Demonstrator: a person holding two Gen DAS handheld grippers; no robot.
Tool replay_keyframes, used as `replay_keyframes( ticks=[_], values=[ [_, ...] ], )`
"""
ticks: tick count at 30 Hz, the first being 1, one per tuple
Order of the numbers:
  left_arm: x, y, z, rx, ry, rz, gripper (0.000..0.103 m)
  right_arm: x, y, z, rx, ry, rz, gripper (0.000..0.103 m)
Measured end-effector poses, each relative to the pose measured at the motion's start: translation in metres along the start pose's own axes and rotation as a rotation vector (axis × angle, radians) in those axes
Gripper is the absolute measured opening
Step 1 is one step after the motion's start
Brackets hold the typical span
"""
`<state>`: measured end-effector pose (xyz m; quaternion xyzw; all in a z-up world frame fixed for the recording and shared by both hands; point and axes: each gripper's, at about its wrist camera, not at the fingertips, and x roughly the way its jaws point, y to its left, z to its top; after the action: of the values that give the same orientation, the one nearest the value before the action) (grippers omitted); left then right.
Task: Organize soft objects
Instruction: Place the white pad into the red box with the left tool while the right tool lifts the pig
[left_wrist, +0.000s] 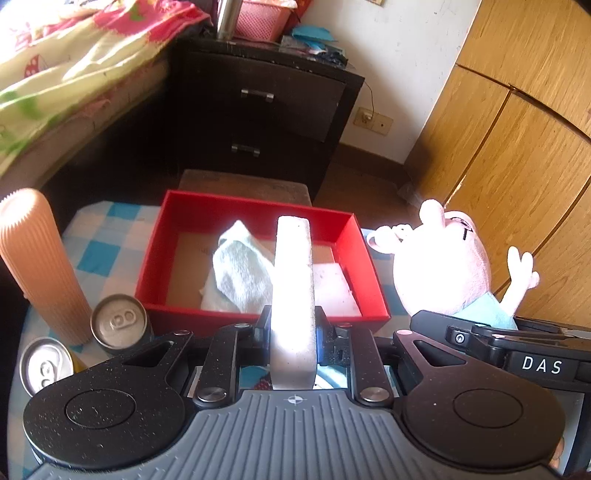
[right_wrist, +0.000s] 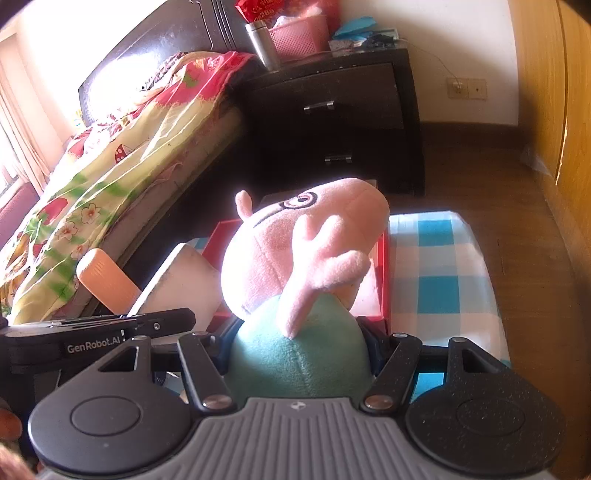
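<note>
A towel (left_wrist: 236, 269) already lies in the red box (left_wrist: 177, 206), while the left claw (left_wrist: 293, 332) pinches a sponge (left_wrist: 293, 280) and the right claw (right_wrist: 299, 354) pinches a plush pig (right_wrist: 295, 251), both seemingly still to go in.

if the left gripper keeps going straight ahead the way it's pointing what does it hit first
Probably the red box. The left gripper, shut on a white sponge, points into it, so the sponge tip would likely meet the towel or the box floor first; depth is unclear.
</note>
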<state>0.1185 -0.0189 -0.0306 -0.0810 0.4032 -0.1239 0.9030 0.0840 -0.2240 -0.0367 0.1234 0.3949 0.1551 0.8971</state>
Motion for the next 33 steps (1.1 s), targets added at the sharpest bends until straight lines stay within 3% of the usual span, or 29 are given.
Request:
replay_keyframes(
  ticks=[33],
  values=[
    [0.001, -0.01, 0.041, 0.002, -0.152, 0.073, 0.02, 0.006, 0.015, 0.037, 0.014, -0.141, 0.025, 0.043]
  ],
)
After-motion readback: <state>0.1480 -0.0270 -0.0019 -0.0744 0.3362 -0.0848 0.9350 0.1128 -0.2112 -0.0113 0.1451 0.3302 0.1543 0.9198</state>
